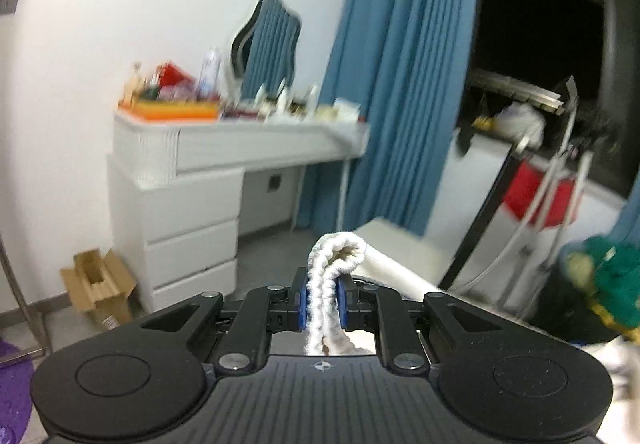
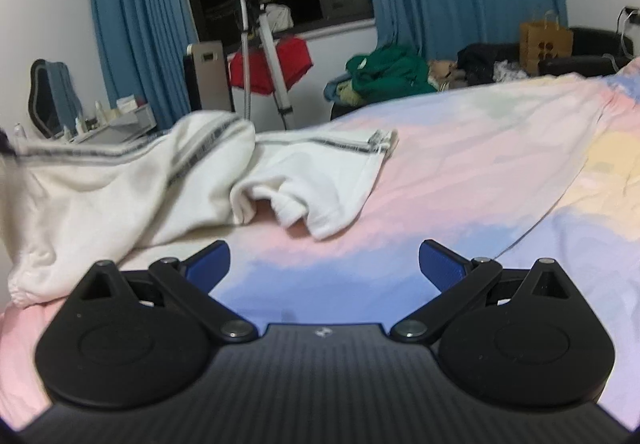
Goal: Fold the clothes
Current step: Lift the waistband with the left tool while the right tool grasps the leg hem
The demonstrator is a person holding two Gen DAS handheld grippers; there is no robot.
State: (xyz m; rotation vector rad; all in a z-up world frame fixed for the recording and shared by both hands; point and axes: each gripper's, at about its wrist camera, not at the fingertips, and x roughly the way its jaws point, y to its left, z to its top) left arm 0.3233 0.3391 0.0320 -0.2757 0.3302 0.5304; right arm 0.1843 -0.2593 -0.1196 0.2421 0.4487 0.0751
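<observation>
Left gripper (image 1: 323, 304) pinches the trousers' (image 2: 120, 180) waistband aloft, right gripper (image 2: 324, 264) gapes empty over the bed (image 2: 460, 172); the hem at 12 o'clock could drag and bunch.

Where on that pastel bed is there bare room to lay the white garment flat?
The widest bare stretch of the pastel bedspread lies right of the white garment with dark striped trim, ahead of the open right hand-held gripper. The left is crowded with bunched cloth; the far edge holds a green clothes pile.
</observation>
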